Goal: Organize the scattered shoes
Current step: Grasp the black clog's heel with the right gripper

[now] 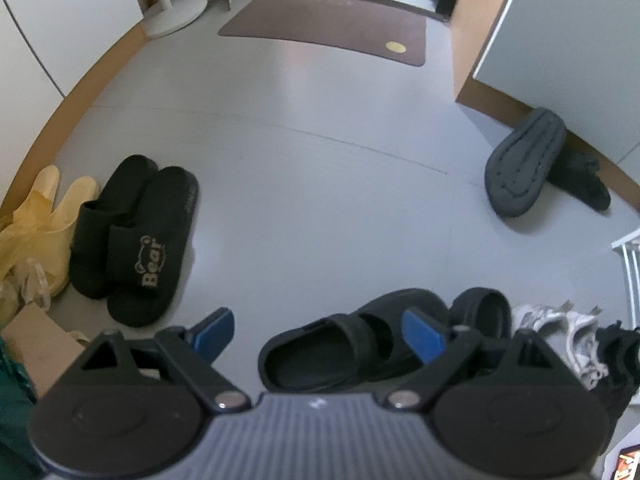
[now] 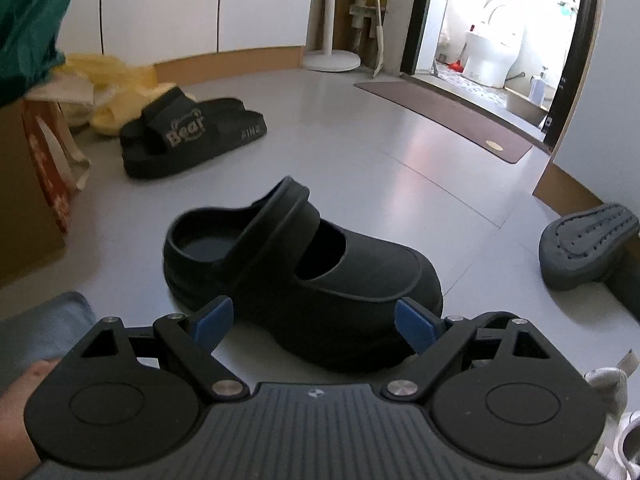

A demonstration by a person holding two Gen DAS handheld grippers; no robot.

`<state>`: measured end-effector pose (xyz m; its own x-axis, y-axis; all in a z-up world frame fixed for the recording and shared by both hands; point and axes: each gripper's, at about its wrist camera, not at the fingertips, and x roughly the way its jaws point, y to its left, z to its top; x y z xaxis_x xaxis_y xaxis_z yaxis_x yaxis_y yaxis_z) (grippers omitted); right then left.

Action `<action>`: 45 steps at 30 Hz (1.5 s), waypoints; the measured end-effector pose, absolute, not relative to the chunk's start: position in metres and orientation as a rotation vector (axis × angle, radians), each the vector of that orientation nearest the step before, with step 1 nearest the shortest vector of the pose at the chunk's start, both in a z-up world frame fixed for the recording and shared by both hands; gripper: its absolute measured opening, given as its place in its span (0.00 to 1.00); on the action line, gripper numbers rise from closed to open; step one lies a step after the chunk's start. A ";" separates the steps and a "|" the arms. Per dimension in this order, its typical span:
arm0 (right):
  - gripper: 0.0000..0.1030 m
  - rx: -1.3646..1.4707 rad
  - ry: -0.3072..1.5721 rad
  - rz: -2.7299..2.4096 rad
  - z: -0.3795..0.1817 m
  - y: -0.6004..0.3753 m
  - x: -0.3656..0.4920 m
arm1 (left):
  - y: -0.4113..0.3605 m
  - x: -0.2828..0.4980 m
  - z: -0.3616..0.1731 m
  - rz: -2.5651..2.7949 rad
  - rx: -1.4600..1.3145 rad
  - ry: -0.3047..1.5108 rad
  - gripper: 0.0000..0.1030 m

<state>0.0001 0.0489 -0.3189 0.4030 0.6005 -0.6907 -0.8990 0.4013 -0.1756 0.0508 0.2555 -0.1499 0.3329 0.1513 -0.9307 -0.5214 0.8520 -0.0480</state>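
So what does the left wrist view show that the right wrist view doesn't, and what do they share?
Only the left wrist view shows a second black clog beside the first, white sneakers and a white rack.

Only the right wrist view shows the bathroom with a toilet, a cardboard box and the person's hand.

Both show the black clog, the Bear slippers, the overturned grey slipper, the brown mat and yellow slippers. Both sets of tongs, left and right, are open and empty.
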 end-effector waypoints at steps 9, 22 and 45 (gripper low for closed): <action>0.53 -0.658 0.608 0.987 -0.338 0.063 0.003 | 0.250 0.049 -0.153 0.427 -0.322 1.181 0.90; 0.46 -0.667 0.566 0.974 -0.332 0.062 -0.003 | 0.253 0.048 -0.157 0.469 -0.333 1.202 0.90; 0.47 -0.858 0.392 1.093 -0.349 0.105 -0.031 | 0.239 0.059 -0.129 0.487 -0.361 1.119 0.91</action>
